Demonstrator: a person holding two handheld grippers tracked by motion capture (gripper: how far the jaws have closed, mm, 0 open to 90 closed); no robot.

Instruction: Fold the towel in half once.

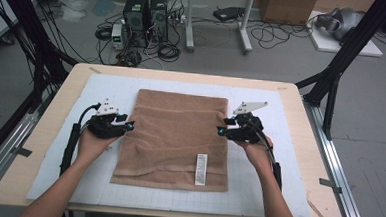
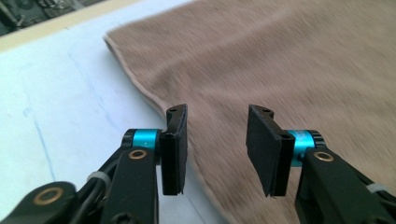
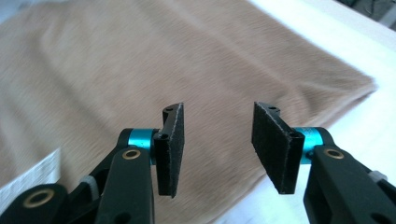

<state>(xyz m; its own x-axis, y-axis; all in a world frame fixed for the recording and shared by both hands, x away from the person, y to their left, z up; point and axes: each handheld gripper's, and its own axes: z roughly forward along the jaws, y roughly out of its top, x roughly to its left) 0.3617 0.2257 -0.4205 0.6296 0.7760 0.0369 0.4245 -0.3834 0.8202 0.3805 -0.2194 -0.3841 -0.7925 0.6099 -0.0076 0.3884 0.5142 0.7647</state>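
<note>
Brown towel lying flat in the middle of the white mat, folded into a rectangle. Long axis running from the person's side toward the far edge of the table, slightly wider at the near end. Far edge straight and parallel to the mat's far edge; near edge showing stacked layers, a little uneven. White care label near the near right corner, long side running with the towel's long axis, lying face up; lines of print on it too small to read. Same label at the lower left of the right gripper view, blurred, writing illegible.

Left gripper at the towel's left edge, about midway along it, pointing right toward the cloth. In the left gripper view, left gripper released, jaws wide apart with nothing between them, straddling the towel's hemmed edge from just above.

Right gripper at the towel's right edge, opposite, pointing left. In the right gripper view, right gripper likewise released, jaws spread and empty, over the cloth just inside its edge.

Mat resting on a pale wooden table. Beyond the table, a grey floor with tangled cables and two black computer towers; no readable brand anywhere.
</note>
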